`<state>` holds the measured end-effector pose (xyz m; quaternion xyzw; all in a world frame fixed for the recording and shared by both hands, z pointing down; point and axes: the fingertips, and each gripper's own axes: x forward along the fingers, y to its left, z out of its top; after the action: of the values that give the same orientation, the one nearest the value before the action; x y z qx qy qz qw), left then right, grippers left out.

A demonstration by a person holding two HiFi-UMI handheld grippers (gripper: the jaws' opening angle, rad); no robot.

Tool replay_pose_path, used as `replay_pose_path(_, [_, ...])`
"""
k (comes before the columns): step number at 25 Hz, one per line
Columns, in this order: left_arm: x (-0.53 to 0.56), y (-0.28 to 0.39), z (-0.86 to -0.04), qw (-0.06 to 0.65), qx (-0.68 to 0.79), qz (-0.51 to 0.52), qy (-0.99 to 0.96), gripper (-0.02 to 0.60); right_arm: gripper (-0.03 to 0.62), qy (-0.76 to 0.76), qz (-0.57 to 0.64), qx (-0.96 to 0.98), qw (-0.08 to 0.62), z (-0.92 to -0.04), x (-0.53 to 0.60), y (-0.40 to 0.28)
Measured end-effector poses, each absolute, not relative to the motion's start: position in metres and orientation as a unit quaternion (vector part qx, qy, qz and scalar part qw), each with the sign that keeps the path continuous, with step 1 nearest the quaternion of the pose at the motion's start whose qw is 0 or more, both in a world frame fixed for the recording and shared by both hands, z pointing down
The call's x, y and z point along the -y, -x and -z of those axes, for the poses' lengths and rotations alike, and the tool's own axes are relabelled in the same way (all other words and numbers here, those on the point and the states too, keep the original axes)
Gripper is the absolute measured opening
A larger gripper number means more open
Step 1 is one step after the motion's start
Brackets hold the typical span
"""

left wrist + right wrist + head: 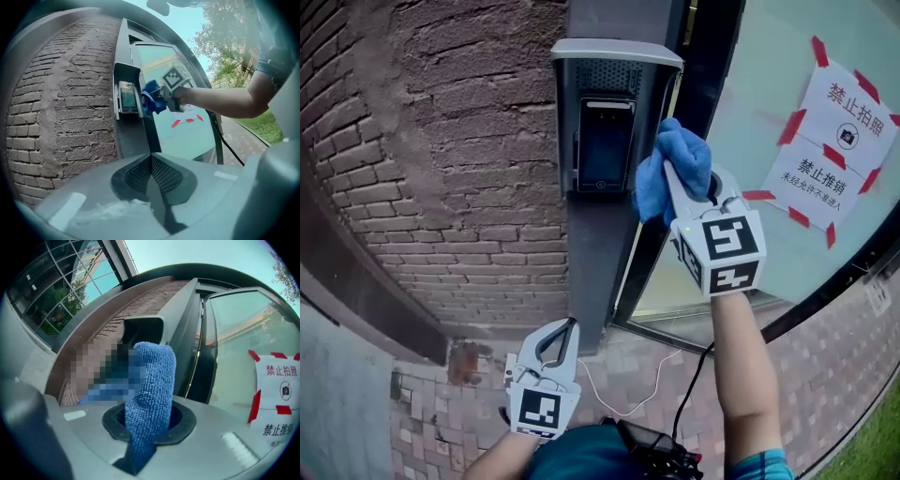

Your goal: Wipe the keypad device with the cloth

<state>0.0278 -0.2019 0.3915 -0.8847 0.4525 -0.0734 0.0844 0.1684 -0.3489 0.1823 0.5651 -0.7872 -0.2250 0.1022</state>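
The keypad device is a dark screen unit under a grey hood on a dark pillar beside the brick wall. It also shows in the left gripper view as a small keypad device. A blue cloth is bunched just right of the hood's side, with my right gripper shut on it. The blue cloth stands up between the jaws in the right gripper view. My left gripper hangs low near the pillar's foot, jaws closed together with nothing in them.
A brick wall fills the left. A glass pane to the right carries a white notice taped with red strips. A white cable lies on the brick paving below.
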Motion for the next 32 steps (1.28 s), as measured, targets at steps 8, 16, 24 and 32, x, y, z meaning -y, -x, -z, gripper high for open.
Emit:
replay_pose_path(8, [0.201, -0.042, -0.4, 0.079, -0.435, 0.078, 0.894, -0.011, 0.049, -0.545, 0.19, 0.798, 0.172, -0.248, 0.35, -0.17])
replay_pose_path(16, [0.204, -0.027, -0.4, 0.073, -0.45, 0.072, 0.887, -0.011, 0.051, -0.578, 0.355, 0.731, 0.073, -0.123, 0.303, -0.147])
replay_pose_path(24, [0.204, -0.005, -0.393, 0.074, -0.474, 0.057, 0.876, -0.011, 0.051, -0.581, 0.434, 0.678, 0.123, -0.078, 0.31, -0.12])
replay_pose_path(32, [0.203, -0.001, -0.402, 0.065, -0.471, 0.062, 0.878, -0.011, 0.05, -0.57, 0.407, 0.691, 0.18, -0.156, 0.325, -0.123])
